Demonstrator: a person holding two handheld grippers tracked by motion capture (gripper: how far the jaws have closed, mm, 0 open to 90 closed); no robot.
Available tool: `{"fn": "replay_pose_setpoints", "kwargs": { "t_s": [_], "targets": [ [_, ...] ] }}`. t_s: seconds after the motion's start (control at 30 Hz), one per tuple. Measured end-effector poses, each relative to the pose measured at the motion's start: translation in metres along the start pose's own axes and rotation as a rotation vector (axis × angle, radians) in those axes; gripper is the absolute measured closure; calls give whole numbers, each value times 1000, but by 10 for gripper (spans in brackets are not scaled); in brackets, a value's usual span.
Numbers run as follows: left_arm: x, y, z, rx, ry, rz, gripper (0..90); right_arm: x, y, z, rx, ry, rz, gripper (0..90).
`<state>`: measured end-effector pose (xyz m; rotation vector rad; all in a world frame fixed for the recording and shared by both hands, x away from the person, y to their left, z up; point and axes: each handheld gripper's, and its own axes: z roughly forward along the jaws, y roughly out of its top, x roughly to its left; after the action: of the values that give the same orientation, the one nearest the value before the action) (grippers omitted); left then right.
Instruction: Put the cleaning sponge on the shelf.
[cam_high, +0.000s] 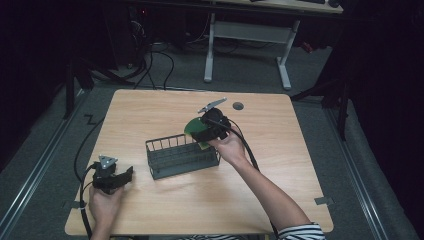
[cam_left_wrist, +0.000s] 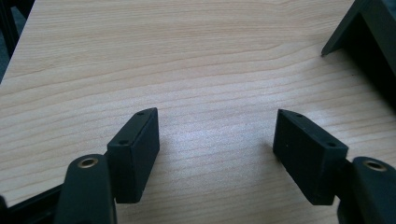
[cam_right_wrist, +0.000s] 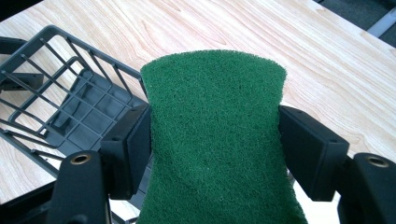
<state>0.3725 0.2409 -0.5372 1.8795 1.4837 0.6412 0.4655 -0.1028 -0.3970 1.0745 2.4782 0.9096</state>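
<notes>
A green scouring sponge (cam_right_wrist: 215, 135) is squeezed between the jaws of my right gripper (cam_right_wrist: 212, 140), its sides pinched in. From above, that right gripper (cam_high: 200, 134) hovers over the right end of a dark grey wire rack (cam_high: 181, 156), with the sponge (cam_high: 192, 127) poking out toward the rack. The rack (cam_right_wrist: 65, 112) lies just left of the sponge in the right gripper view. My left gripper (cam_left_wrist: 215, 140) rests open above bare wood near the table's front left, also seen as left gripper (cam_high: 125, 176) from above. A corner of the rack (cam_left_wrist: 364, 37) sits ahead to its right.
The wooden table (cam_high: 260, 195) has a round cable hole (cam_high: 238, 106) near its far edge. Cables trail from both grippers over the table. A white desk frame (cam_high: 245, 45) stands on the floor beyond the table.
</notes>
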Motion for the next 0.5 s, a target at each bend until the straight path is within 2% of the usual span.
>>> {"fn": "replay_pose_setpoints", "kwargs": {
  "t_s": [0.27, 0.5],
  "targets": [
    [0, 0, 0, 0, 0, 1, 320, 4, 0, 7, 15, -7, -6, 296],
    [0, 0, 0, 0, 0, 0, 320, 5, -2, 15, 19, -18, 16, 295]
  ]
}}
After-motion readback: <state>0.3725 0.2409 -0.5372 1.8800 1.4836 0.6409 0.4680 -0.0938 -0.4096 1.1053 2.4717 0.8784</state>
